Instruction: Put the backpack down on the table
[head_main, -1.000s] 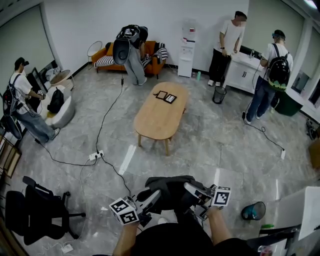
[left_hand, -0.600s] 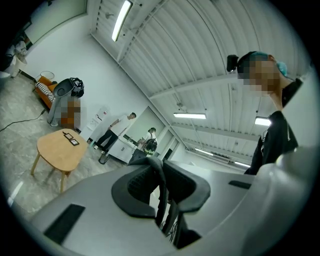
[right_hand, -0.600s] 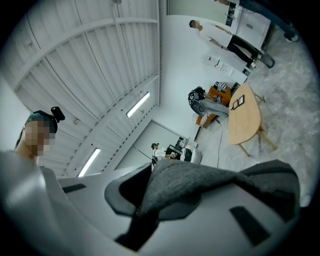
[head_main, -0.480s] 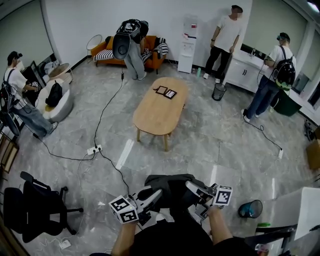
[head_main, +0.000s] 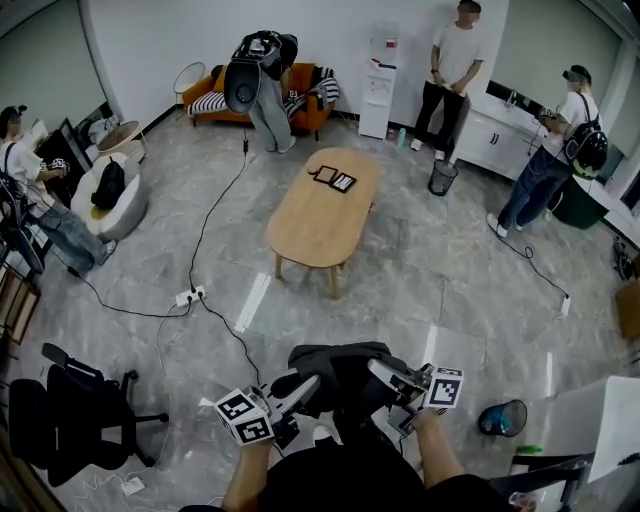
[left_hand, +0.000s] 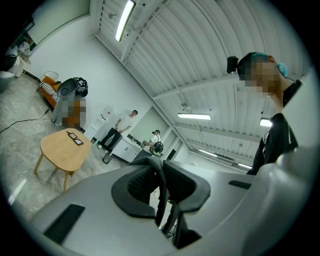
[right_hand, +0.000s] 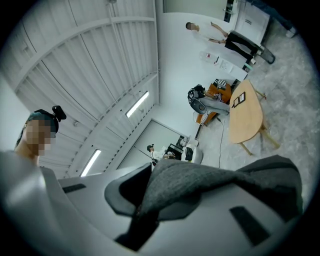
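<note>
A dark grey backpack (head_main: 335, 372) hangs in front of me, above the floor, held between both grippers. My left gripper (head_main: 298, 388) is shut on a black strap (left_hand: 161, 197) of it; in the left gripper view the strap runs down between the pads. My right gripper (head_main: 383, 375) is shut on a fold of the bag's grey fabric (right_hand: 210, 182), which drapes over its jaws. The oval wooden table (head_main: 320, 215) stands some way ahead in the middle of the room, also seen small in the left gripper view (left_hand: 62, 147) and the right gripper view (right_hand: 245, 117).
Two dark tablets (head_main: 333, 180) lie on the table's far end. A cable and power strip (head_main: 190, 297) cross the floor at left. A black office chair (head_main: 60, 420) is near left, a bin (head_main: 508, 420) near right. Several people stand round the walls.
Both grippers keep their hold and barely move. The view has shifted a little. The person with a backpack at the far right has stepped further right.
</note>
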